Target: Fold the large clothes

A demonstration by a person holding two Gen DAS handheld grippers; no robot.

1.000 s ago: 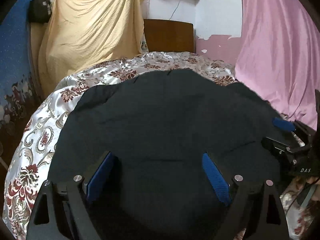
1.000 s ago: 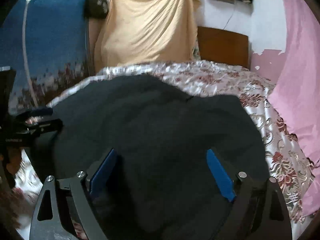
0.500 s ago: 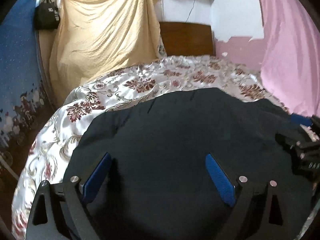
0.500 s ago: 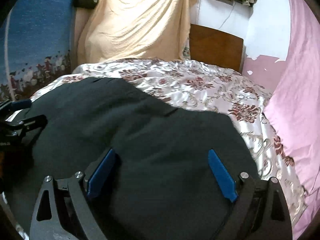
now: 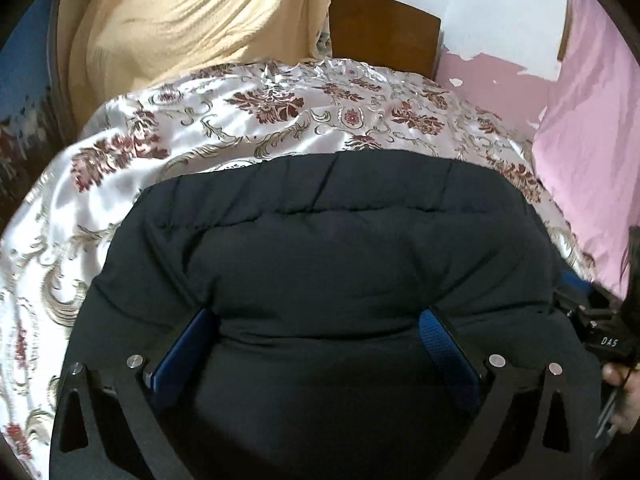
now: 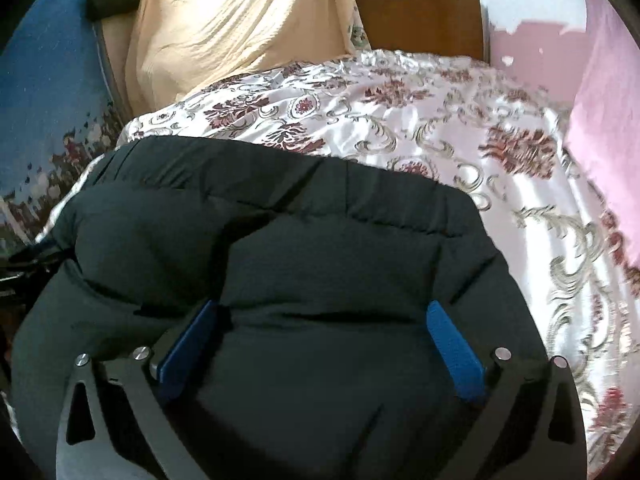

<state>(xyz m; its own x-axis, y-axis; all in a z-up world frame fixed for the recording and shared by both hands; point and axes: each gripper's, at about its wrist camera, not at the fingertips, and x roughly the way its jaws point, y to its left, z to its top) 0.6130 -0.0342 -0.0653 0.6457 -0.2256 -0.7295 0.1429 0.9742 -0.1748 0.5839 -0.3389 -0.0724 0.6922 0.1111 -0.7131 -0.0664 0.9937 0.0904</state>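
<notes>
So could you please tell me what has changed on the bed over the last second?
Both grippers, left and right, pulled back across the dark padded garment, baring more floral bedspread beyond it. Their jaws are opening, pads astride a bulge of fabric. The garment stays on the bed.

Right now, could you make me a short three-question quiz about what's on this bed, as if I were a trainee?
1. True or false: the dark jacket lies on the flowered bedspread.
2. What hangs on the far right of the room? A) a pink curtain B) a mirror C) a green towel
3. Fill in: the brown board behind the bed is the wooden ____.

Key
1. True. Its puffy bulk also sits between the fingers of the left gripper and the right gripper, whose jaws are opening.
2. A
3. headboard
</notes>
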